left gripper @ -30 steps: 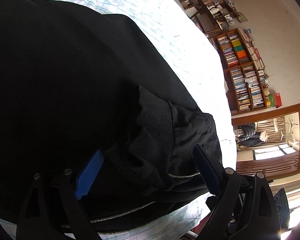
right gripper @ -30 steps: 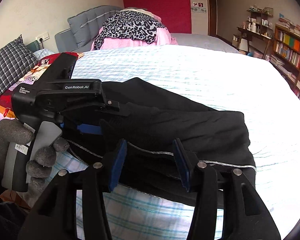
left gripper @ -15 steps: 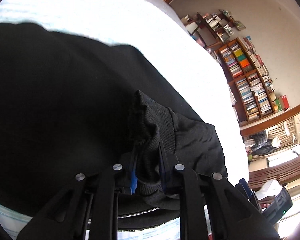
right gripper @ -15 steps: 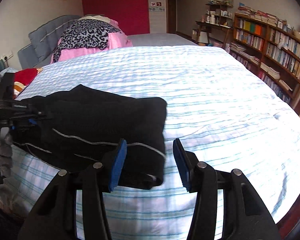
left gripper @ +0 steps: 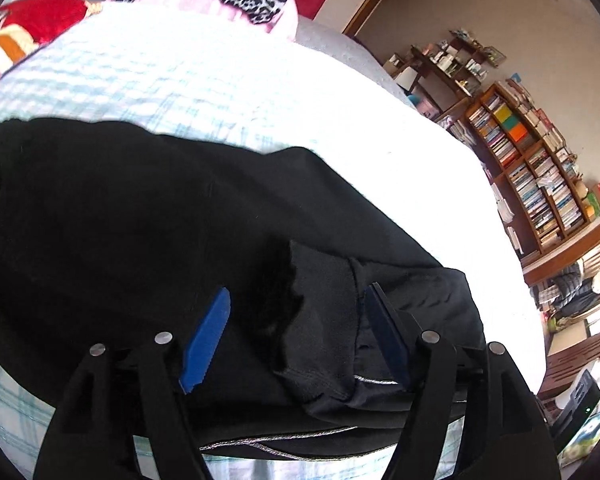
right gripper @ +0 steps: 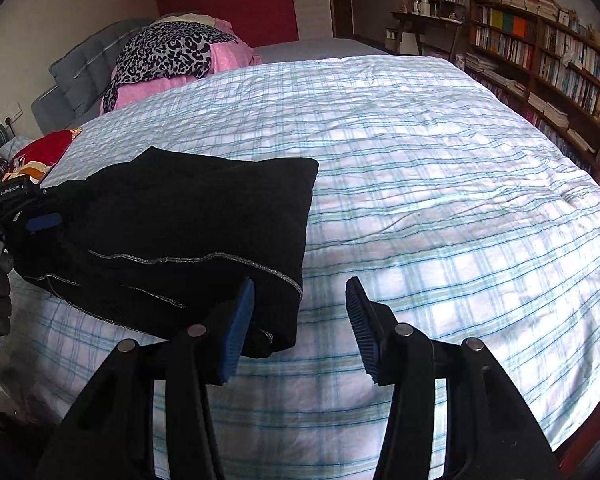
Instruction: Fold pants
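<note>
Black pants (right gripper: 188,224) lie folded on the bed (right gripper: 440,184); left gripper (left gripper: 296,336) opening off the cuff, right gripper (right gripper: 300,316) half-open, empty; smoothing likely follows.

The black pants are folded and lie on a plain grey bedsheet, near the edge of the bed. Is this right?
Not quite. The black pants are folded near the bed's edge, but the bedsheet is white with blue-green check lines, not plain grey. The right wrist view shows it clearly.
</note>
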Tool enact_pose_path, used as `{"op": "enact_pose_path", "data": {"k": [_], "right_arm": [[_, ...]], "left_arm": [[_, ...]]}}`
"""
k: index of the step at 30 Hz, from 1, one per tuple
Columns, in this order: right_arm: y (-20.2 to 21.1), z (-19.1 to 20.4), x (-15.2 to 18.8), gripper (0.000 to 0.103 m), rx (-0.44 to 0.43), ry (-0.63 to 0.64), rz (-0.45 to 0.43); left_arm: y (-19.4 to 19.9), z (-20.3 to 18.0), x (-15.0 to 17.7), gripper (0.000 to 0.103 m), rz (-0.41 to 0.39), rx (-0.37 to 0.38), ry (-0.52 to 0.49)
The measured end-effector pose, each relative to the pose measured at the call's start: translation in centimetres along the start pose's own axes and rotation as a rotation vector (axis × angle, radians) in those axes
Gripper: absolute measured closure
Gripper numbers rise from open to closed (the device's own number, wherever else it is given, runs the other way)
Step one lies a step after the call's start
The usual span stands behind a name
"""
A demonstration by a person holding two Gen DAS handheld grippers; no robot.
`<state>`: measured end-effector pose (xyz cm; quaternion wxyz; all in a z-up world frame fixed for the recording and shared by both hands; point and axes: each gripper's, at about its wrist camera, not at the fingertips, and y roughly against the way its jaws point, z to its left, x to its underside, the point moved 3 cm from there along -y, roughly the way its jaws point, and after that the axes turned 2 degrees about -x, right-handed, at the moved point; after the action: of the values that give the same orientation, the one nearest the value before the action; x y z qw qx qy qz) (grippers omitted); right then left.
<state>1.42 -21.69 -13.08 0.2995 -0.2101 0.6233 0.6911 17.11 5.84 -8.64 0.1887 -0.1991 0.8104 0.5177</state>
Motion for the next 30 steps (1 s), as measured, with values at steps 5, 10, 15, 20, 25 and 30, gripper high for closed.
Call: {"op": "enact_pose_path", "data": {"k": [5, 10, 15, 20, 25, 30], "right_arm": [[-1.7, 1.8, -0.5, 0.055, -0.083, 0.053, 0.061], [-3.7, 2.1, 1.7, 0.055, -0.092, 0.095, 0.172], [-3.1, 1.6, 2.3, 0.055, -0.113, 0.110, 0.204], [-0.5, 1.8, -0.6, 0.055, -0.113, 0.079, 0.089], [-1.8, 3.8, -2.6, 0.055, -0.113, 0.074, 0.062], [-5.0, 5.3, -1.6, 0.055, -0.074, 0.122, 0.124]], "left_arm": [[-2.1, -3.7, -0.4, 0.028, 0.031, 0.079, -0.101], [-6.9, -3.3, 1.4, 0.028, 0.156, 0.054, -0.151], [-6.2, -2.9, 2.8, 0.028, 0.139, 0.046, -0.255], [-4.9, -3.9, 2.1, 0.024, 0.112, 0.049, -0.208], [-5.2, -5.6, 2.8, 0.024, 0.120, 0.075, -0.240], [-6.2, -4.8, 4.1, 0.024, 0.147, 0.051, -0.268]]}}
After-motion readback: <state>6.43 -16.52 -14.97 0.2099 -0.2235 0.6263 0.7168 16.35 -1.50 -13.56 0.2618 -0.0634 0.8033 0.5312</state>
